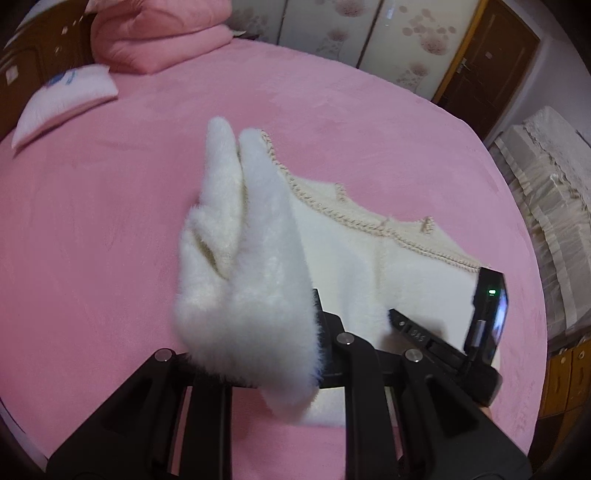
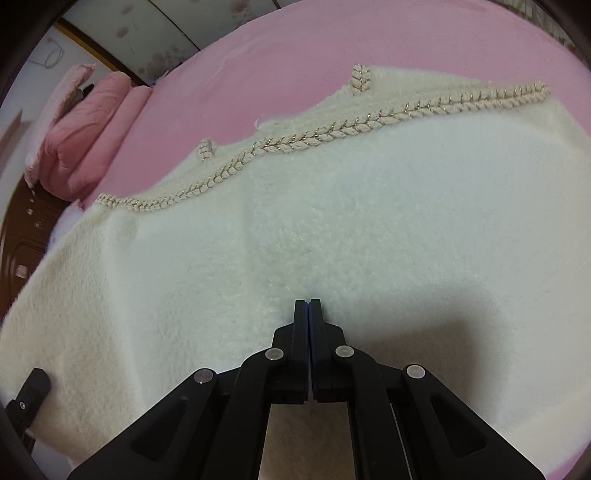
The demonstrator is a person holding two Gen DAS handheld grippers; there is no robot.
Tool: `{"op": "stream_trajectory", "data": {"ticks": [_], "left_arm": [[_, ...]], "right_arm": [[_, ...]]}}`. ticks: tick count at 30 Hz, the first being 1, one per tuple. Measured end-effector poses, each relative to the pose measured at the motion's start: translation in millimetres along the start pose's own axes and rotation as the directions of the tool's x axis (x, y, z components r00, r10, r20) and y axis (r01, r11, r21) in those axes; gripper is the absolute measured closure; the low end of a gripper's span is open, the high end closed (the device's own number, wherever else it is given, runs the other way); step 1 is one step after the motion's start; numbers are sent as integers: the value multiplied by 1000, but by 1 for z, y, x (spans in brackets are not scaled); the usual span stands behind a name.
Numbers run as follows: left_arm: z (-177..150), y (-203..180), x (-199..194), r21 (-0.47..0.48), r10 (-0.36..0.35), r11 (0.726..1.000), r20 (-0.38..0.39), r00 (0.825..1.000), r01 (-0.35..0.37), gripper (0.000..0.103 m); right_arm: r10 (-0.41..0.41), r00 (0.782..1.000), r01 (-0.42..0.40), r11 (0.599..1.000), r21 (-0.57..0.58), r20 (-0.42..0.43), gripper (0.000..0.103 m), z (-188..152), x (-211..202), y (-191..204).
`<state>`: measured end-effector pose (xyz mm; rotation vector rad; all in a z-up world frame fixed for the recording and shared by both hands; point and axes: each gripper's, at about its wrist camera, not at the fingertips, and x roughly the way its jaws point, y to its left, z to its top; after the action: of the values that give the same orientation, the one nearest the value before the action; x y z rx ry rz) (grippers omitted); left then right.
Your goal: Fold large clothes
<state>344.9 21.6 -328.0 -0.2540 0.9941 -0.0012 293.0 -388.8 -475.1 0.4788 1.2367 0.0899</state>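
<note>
A white fluffy garment (image 2: 295, 229) lies spread on a pink bed (image 1: 92, 221). A braided beige trim (image 2: 332, 129) with gold links runs along the garment's far edge, and two short braided tabs stick out beyond it onto the bed cover.

Left gripper (image 1: 280, 332): closed on a thick fold of the garment. The fold (image 1: 251, 258) stands up out of the jaws as a bunched, furry mass that rises clear of the bed and hides the left finger almost entirely. The rest of the garment stays flat on the bed to the right of the fold.

Right gripper (image 2: 308, 301): jaws fully closed, pad against pad, with no cloth seen between them. The tips sit at the middle of the flat part of the garment; whether they touch the pile cannot be told. In the left wrist view, the right gripper (image 1: 406, 321) shows at the right, over the near part of the garment.

Surroundings: a folded pink quilt (image 1: 155, 33) lies at the far left of the bed, with a pale pillow (image 1: 62, 103) just nearer. Floral wardrobe panels (image 1: 369, 33) stand beyond the bed. A brown door (image 1: 491, 66) is at the far right.
</note>
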Motion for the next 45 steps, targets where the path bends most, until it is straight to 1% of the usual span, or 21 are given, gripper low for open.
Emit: {"op": "stream_trajectory", "data": {"ticks": [3, 6, 9, 10, 14, 18, 20, 22, 23, 26, 27, 30, 33, 35, 36, 37, 39, 40, 42, 43, 45], "left_arm": [[-2, -36, -24, 26, -13, 1000, 31, 999, 12, 89], [-6, -72, -46, 49, -50, 998, 55, 997, 47, 89], [-16, -118, -67, 75, -99, 993, 69, 993, 93, 90], [-20, -131, -72, 85, -110, 991, 69, 991, 104, 90], [-39, -183, -79, 136, -132, 983, 51, 990, 124, 90], [-56, -224, -79, 176, -136, 976, 14, 991, 131, 90], [-68, -246, -79, 217, -136, 967, -11, 991, 135, 90], [-82, -269, -83, 270, -136, 953, -31, 990, 139, 91], [-88, -278, -86, 302, -125, 945, -23, 992, 126, 91], [-106, -305, -99, 390, -110, 916, 14, 994, 96, 90], [-111, -310, -103, 406, -111, 909, 23, 994, 92, 90], [-125, -332, -117, 436, -147, 893, 47, 988, 112, 90], [-130, -356, -118, 467, -178, 872, 27, 984, 145, 90], [-135, -366, -104, 447, -202, 874, -24, 979, 192, 90], [-140, -368, -94, 419, -229, 878, -55, 972, 230, 90], [-144, -364, -78, 391, -253, 881, -87, 963, 267, 90], [-155, -360, -50, 346, -283, 881, -159, 946, 322, 90], [-165, -358, -30, 332, -281, 882, -200, 939, 335, 90], [-190, -363, -9, 364, -228, 880, -243, 943, 306, 88], [-208, -368, 4, 412, -170, 870, -270, 948, 273, 85], [-230, -373, 19, 483, -91, 841, -319, 943, 245, 79]], "right_arm": [[34, 999, -35, 998, -43, -33, 103, 2, -1, -5], [69, 993, -73, 997, -38, -91, 103, 6, -5, -14], [60, 987, -70, 996, -63, -150, 103, 4, -9, -28], [75, 983, -87, 994, -66, -169, 103, 1, -11, -34], [173, 952, -189, 981, -37, -254, 103, -6, -16, -65], [280, 914, -283, 959, 36, -292, 103, -10, -16, -90], [314, 900, -309, 949, 65, -301, 103, -11, -17, -96], [336, 890, -324, 942, 91, -308, 103, -12, -18, -101], [348, 883, -330, 937, 113, -315, 103, -12, -18, -104], [416, 846, -360, 907, 218, -333, 103, -7, -22, -120], [423, 843, -369, 904, 216, -333, 103, -2, -26, -123], [411, 867, -373, 910, 179, -281, 103, 30, -46, -138], [346, 919, -329, 937, 113, -189, 103, 73, -75, -157], [331, 937, -323, 942, 88, -108, 103, 95, -99, -173], [317, 947, -312, 947, 79, -60, 103, 105, -114, -183], [282, 959, -280, 958, 64, -32, 103, 111, -125, -192], [199, 980, -198, 980, 24, -19, 103, 116, -142, -210], [183, 983, -182, 983, 17, -12, 103, 115, -148, -218], [156, 988, -156, 987, 35, 14, 103, 106, -161, -237], [145, 989, -146, 987, 64, 22, 103, 102, -168, -247], [134, 991, -136, 979, 155, 23, 101, 88, -182, -264]]}}
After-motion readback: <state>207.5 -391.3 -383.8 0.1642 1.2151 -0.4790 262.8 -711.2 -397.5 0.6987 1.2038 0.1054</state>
